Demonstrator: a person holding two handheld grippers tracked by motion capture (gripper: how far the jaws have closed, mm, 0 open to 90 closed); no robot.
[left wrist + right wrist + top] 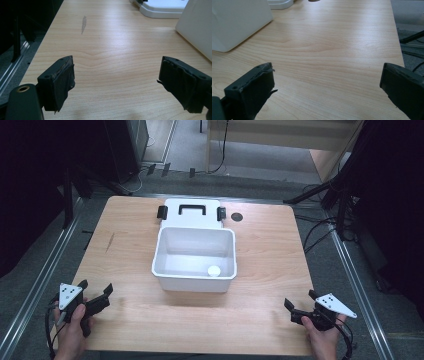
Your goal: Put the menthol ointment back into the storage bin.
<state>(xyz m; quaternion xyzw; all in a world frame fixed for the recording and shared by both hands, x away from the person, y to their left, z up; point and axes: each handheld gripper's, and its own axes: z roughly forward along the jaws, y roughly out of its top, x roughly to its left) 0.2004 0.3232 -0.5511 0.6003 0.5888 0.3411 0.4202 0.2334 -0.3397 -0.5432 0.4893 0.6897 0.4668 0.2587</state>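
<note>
Bin [172, 265] open mid-worktop [260, 305], lid [192, 213] behind it, small white cap [214, 270] inside; left gripper [96, 292] and right gripper [300, 304] at near corners, fingers wide, empty; no step apparently begun

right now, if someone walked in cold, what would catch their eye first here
Probably the open white box at the middle of the wooden table, with a small white round thing on its floor and its lid, black-handled, lying flat behind it. Next, the two hand-held grippers at the near corners, the left hand-held gripper and the right hand-held gripper, both with jaws apart and nothing between them.
</note>
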